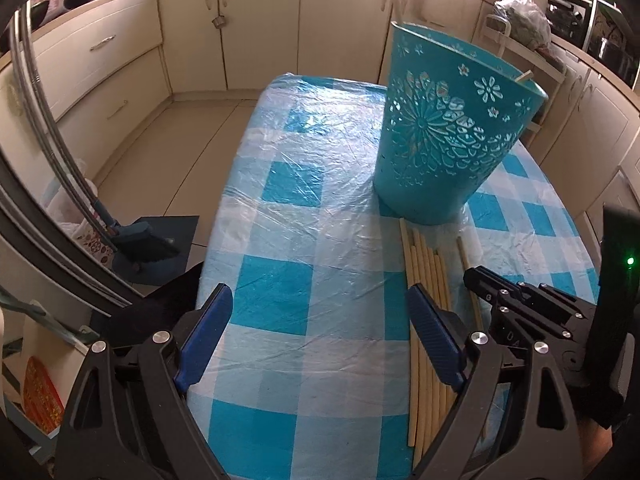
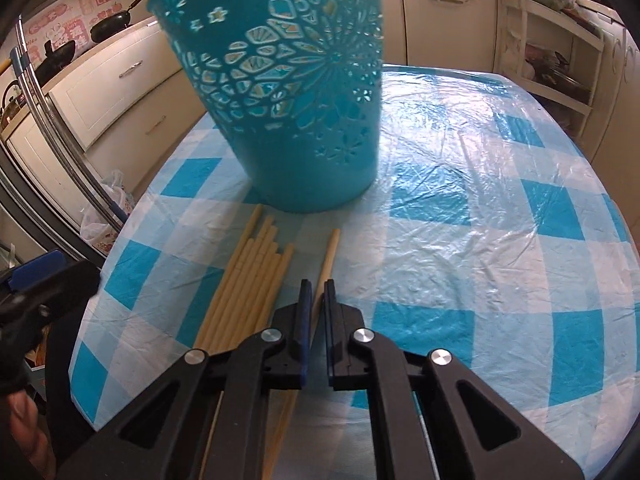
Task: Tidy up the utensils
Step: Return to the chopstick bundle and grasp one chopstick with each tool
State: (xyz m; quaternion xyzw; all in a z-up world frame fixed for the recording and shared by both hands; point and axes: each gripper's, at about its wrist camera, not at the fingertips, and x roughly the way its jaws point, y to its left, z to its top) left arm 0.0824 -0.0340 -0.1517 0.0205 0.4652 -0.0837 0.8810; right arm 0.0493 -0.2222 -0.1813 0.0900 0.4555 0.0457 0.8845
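A teal cut-out holder stands upright on the checked table, with one chopstick tip showing above its rim. It also shows in the right wrist view. Several pale wooden chopsticks lie bundled on the table in front of it, also seen from the right wrist. One chopstick lies apart to the right. My right gripper is shut on this single chopstick, low at the table. My left gripper is open and empty, left of the bundle.
Cream kitchen cabinets surround the table. A broom and dustpan lie on the floor to the left. A white shelf rack stands beyond the table's far right. The right gripper body is close to my left one.
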